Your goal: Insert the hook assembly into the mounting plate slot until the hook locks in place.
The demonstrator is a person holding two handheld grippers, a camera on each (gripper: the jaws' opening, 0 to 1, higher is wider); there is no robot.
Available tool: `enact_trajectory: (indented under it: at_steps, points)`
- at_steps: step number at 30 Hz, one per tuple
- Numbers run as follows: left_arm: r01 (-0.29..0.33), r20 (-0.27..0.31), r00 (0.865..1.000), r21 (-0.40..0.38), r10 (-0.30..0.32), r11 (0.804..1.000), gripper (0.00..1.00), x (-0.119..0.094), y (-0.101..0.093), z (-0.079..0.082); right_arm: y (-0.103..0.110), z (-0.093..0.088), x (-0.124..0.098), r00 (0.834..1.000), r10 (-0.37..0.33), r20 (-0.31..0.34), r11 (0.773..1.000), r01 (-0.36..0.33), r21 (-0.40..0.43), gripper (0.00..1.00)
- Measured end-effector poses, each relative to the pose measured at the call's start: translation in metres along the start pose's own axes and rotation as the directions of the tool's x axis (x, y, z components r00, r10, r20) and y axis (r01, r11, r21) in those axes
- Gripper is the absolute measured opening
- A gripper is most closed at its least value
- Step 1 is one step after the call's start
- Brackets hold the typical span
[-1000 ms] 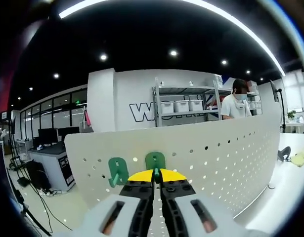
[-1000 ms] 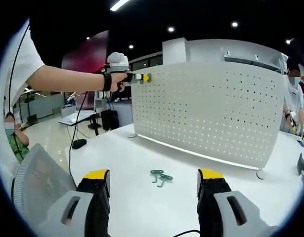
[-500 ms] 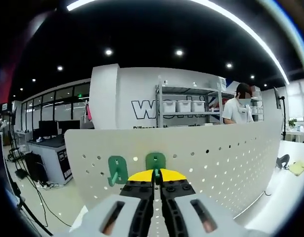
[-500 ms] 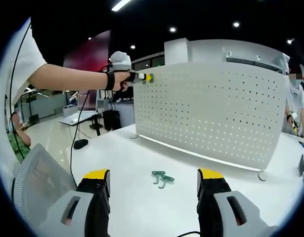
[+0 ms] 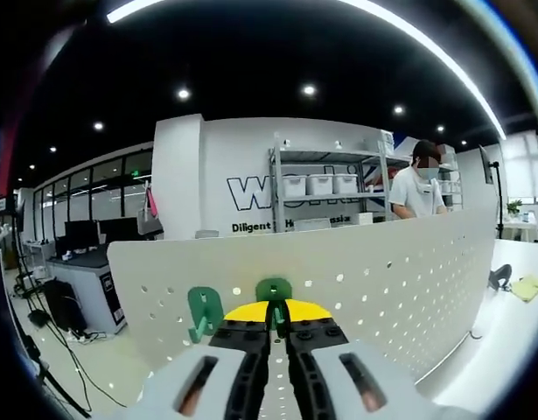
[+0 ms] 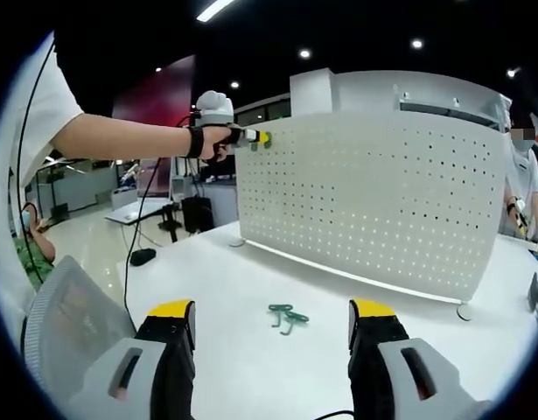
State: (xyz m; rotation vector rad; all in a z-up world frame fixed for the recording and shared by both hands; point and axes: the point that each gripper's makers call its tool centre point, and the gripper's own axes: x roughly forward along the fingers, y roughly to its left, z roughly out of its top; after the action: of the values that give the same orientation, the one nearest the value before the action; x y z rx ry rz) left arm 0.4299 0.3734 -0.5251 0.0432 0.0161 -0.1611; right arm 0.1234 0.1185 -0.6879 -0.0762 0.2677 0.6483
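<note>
Green hook pinched between the closed jaws of the left gripper, pressed against the face of the white perforated plate, close under the plate's top edge. Just beside it on the plate, a second green hook, already hanging. Seen from the right gripper view, the same left gripper at the plate's upper left corner, held by a hand.

Right gripper with jaws spread wide, holding nothing, above the white table in front of the plate. Between those jaws, loose green hooks lying on the table, well apart from the plate's foot.

Likely risks: tabs missing the holes, since jaws and hook hide the entry point; pushing at an angle and jamming the tabs instead of seating them; pressing hard so near the top edge and tipping or sliding the free-standing plate, with nothing bracing it. Letting go before the lock catches, probably a drop behind or in front of the plate. Cannot tell whether the tabs are in yet.
</note>
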Motion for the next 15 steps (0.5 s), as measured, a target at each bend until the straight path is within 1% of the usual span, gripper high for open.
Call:
enact_trajectory:
  at_steps: [2, 4, 7, 9, 11, 13, 15]
  points:
    - [0.006, 0.001, 1.000, -0.006, -0.006, 1.000, 0.07, -0.0014, -0.0005, -0.0008, -0.0001, -0.0001, -0.0004, 1.000, -0.001, 0.000, 1.000, 0.001, 0.000, 0.73]
    - [0.016, -0.001, 1.000, 0.023, -0.016, 1.000, 0.09, -0.0020, -0.0028, -0.0011, 0.0005, -0.0006, -0.0004, 1.000, 0.001, 0.000, 1.000, -0.001, 0.002, 0.73]
    - [0.025, -0.003, 1.000, 0.032, -0.025, 0.999, 0.11, -0.0027, -0.0057, -0.0008, 0.0017, -0.0009, 0.0007, 1.000, 0.003, -0.001, 1.000, -0.003, 0.003, 0.72]
    - [0.024, -0.004, 1.000, 0.038, -0.024, 0.999, 0.12, -0.0035, -0.0058, -0.0007, 0.0027, 0.0007, 0.0010, 1.000, 0.006, 0.002, 1.000, -0.006, -0.001, 0.72]
    - [0.029, 0.000, 1.000, 0.040, -0.029, 0.999, 0.15, -0.0041, -0.0069, -0.0002, 0.0024, 0.0017, 0.0009, 1.000, 0.005, 0.005, 1.000, -0.005, -0.002, 0.72]
    - [0.018, 0.009, 1.000, 0.061, -0.019, 0.998, 0.16, -0.0049, -0.0065, 0.0023, 0.0012, 0.0018, 0.0005, 1.000, 0.003, 0.006, 1.000, -0.003, -0.001, 0.72]
    - [0.024, 0.011, 1.000, 0.061, -0.025, 0.998, 0.17, -0.0044, -0.0074, 0.0028, 0.0007, 0.0010, -0.0002, 1.000, 0.002, 0.003, 1.000, -0.002, -0.002, 0.72]
